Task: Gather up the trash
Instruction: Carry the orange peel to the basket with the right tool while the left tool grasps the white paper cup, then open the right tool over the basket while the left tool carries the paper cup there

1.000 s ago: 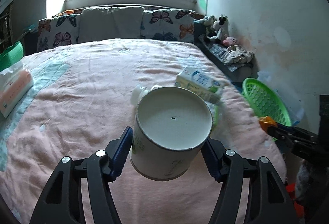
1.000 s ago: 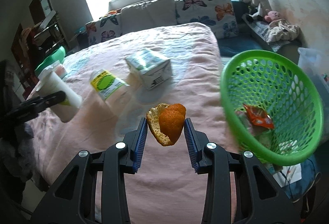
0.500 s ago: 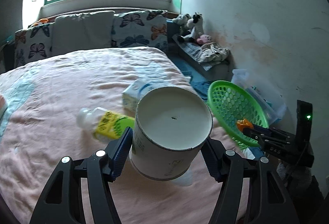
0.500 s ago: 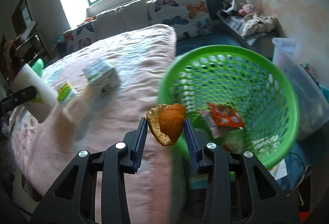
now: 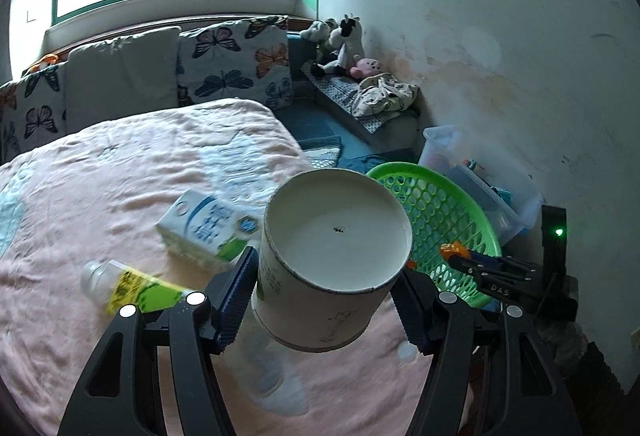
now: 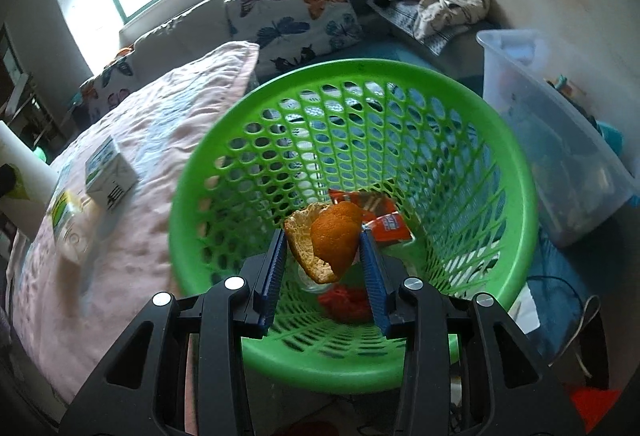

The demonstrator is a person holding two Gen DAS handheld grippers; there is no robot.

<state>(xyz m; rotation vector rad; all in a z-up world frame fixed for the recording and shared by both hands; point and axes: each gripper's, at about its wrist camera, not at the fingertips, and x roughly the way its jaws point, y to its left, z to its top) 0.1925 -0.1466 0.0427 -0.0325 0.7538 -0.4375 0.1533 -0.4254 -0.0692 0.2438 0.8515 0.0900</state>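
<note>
My left gripper is shut on a white paper cup, held above the pink bed near its right edge. My right gripper is shut on a piece of orange peel, held over the mouth of the green mesh basket. The basket holds a red wrapper and other scraps. A milk carton and a plastic bottle with a yellow label lie on the bed. The right gripper with the peel also shows in the left wrist view, over the basket.
The basket stands on the floor beside the bed's right edge. A clear plastic storage box sits right of it by the wall. Butterfly pillows line the head of the bed. Stuffed toys and cloth lie on a bench by the wall.
Both grippers swung right toward the basket. The right gripper moved from over the bed's edge to over the basket, still holding the peel. The left still holds the cup.
</note>
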